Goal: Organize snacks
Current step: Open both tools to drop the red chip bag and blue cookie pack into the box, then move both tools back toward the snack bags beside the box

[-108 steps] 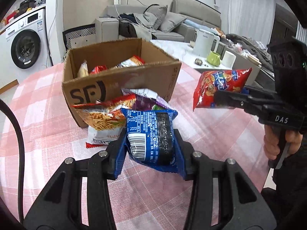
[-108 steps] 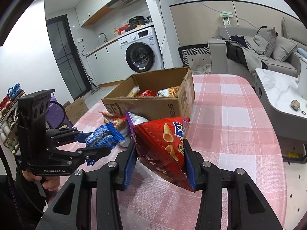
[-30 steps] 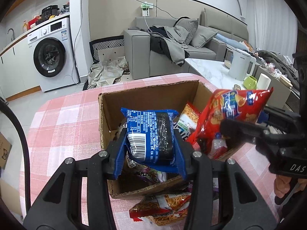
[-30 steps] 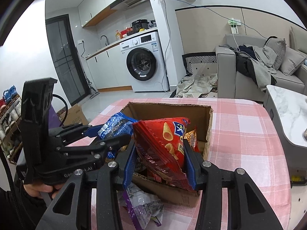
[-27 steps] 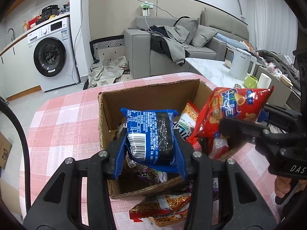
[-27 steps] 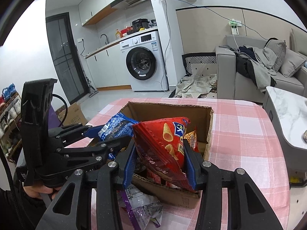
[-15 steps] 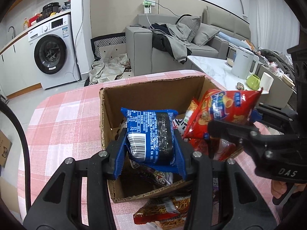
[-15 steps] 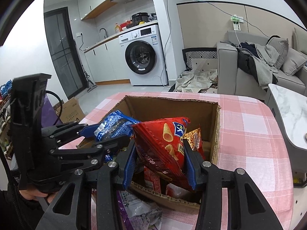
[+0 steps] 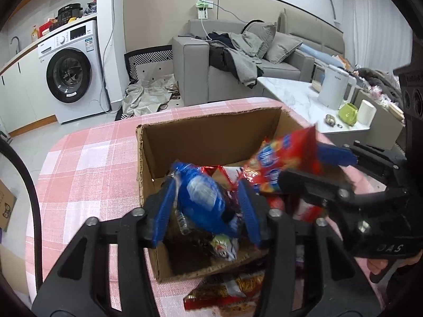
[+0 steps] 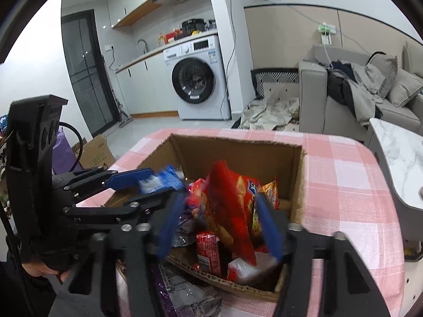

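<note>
An open cardboard box stands on the pink checked table and holds several snack packs. My left gripper hangs over its near left part with jaws spread; a blue snack pack tilts loose between them, blurred. It also shows in the right wrist view. My right gripper is over the box's right part, jaws spread, with a red chip bag slipping down between them.
More snack packs lie on the table in front of the box: a noodle pack and a purple-silver pack. A marble side table with a kettle stands to the right. A washing machine and a sofa are behind.
Both grippers moved lower over the box and opened. The blue pack and the red bag have come free of the pads and are dropping into the box.
</note>
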A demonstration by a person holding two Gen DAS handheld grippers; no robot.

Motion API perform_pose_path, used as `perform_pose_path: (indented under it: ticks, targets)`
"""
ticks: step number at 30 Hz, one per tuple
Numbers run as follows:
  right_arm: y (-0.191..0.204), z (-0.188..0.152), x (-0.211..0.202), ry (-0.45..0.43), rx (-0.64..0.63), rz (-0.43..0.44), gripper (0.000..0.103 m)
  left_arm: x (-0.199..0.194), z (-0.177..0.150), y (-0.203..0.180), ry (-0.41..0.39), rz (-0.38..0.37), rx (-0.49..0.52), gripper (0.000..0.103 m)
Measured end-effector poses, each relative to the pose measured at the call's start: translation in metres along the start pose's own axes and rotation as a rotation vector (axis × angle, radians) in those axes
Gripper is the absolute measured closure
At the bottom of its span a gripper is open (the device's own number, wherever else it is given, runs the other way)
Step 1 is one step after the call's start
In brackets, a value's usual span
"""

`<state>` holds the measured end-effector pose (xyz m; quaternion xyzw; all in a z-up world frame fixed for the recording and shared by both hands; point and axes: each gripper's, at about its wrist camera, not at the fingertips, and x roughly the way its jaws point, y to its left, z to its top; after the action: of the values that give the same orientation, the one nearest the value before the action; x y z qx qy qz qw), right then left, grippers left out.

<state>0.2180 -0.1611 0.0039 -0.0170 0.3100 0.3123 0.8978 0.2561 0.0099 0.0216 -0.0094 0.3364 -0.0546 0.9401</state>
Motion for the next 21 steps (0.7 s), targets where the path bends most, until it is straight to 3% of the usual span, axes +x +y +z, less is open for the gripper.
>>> perform_pose_path:
  ticks: [2,5,7,10,21]
  targets:
    - [-0.002,-0.001,-0.011,-0.027,0.009,-0.013,0.02,-0.011,0.0,0.002,-0.021,0.0,-0.012,0.029]
    - [-0.009,-0.006,-0.028,-0.037,0.042,-0.035,0.005,-0.028,-0.005,0.004,-0.05,0.001,-0.018,0.02]
    - [-0.017,-0.012,-0.038,-0.027,0.082,-0.029,0.001,-0.036,-0.01,0.005,-0.041,-0.011,-0.02,0.017]
    - [-0.024,-0.023,-0.051,-0.016,0.133,-0.035,0.0,-0.048,-0.022,0.007,-0.039,-0.001,-0.032,0.002]
    - [-0.019,-0.064,-0.083,0.0,0.133,-0.091,0.0,-0.084,-0.073,0.012,-0.038,0.029,-0.094,0.001]
